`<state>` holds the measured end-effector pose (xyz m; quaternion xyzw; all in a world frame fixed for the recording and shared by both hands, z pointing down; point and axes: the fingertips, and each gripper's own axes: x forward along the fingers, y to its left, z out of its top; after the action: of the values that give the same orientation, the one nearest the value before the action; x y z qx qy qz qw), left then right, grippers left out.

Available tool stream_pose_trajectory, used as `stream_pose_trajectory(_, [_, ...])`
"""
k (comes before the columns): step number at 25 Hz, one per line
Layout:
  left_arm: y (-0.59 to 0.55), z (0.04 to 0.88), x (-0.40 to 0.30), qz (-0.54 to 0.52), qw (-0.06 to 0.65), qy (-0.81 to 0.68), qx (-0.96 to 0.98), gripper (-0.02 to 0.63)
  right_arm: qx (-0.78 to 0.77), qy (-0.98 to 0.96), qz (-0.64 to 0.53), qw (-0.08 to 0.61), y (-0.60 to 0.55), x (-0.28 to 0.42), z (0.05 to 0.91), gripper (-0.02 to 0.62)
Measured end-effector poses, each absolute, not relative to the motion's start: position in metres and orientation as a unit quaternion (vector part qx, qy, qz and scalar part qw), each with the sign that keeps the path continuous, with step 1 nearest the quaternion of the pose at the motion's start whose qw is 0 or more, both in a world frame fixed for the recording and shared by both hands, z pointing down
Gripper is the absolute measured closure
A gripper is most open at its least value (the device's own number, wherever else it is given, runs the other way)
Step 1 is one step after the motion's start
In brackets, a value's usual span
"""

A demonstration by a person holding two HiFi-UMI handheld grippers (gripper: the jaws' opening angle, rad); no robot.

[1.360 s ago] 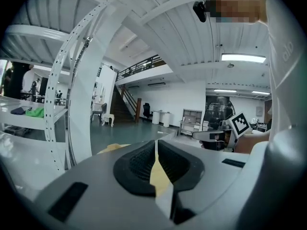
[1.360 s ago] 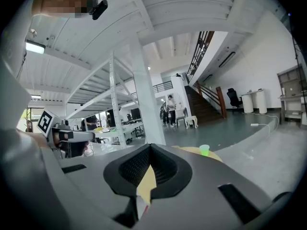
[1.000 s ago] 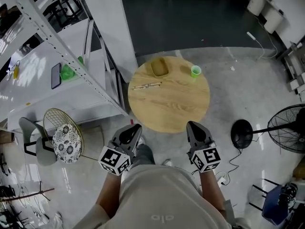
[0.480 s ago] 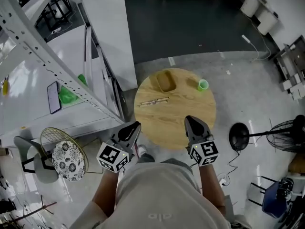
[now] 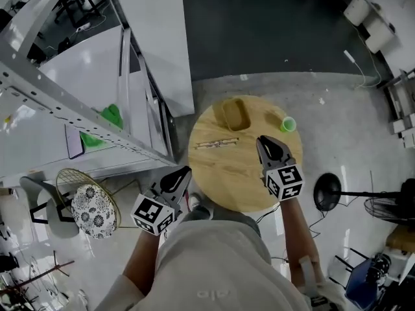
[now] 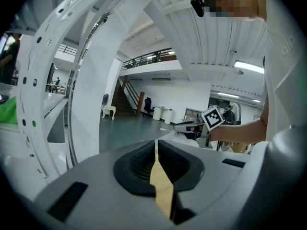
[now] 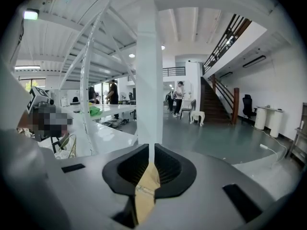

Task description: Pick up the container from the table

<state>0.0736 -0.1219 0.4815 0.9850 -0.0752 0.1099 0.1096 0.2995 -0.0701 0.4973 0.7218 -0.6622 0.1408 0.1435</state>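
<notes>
A tan oblong container (image 5: 235, 114) sits at the far side of the round wooden table (image 5: 227, 180). A small green cup (image 5: 288, 124) stands to its right, and a thin stick-like item (image 5: 217, 143) lies nearer the middle. My right gripper (image 5: 262, 141) hovers over the table, short of the container, slightly to its right. Its jaws are opening by a narrow slit with nothing between them (image 7: 152, 150). My left gripper (image 5: 185, 172) hangs beside the table's left edge, its jaws together and empty (image 6: 157, 145).
A white metal shelving rack (image 5: 78, 102) stands to the left and holds a green object (image 5: 111, 116) and a phone (image 5: 73, 141). A wire stand with a patterned plate (image 5: 94, 209) sits at lower left. A floor fan's round base (image 5: 327, 192) is right of the table.
Both grippers have moved forward toward the table. The right one went from in front of the rim to above the tabletop. The left one stays off the left edge.
</notes>
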Motion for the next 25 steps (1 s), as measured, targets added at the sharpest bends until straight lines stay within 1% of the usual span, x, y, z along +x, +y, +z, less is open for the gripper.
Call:
stream_pose_trajectory(4, [-0.138, 0.492, 0.080, 0.122, 0.121, -0.115, 0.978, 0.573, 0.693, -0.683, 0.145, 0.179, -0.109, 0.332, 0.525, 0.545])
stream_pose_trajectory(12, [-0.163, 0.524, 0.086, 0.153, 0.143, -0.186, 0.960, 0.574, 0.631, -0.714, 0.154, 0.262, -0.180, 0.381, 0.602, 0.503])
stream_pose_trajectory(15, [-0.163, 0.535, 0.084, 0.169, 0.151, -0.215, 0.950, 0.574, 0.599, -0.728, 0.156, 0.295, -0.203, 0.390, 0.633, 0.473])
stream_pose_trajectory(19, [-0.160, 0.547, 0.080, 0.181, 0.164, -0.243, 0.939, 0.573, 0.560, -0.740, 0.148, 0.341, -0.233, 0.400, 0.669, 0.418])
stream_pose_trajectory(25, [-0.151, 0.568, 0.066, 0.203, 0.184, -0.277, 0.921, 0.573, 0.499, -0.752, 0.133, 0.410, -0.276, 0.413, 0.724, 0.387])
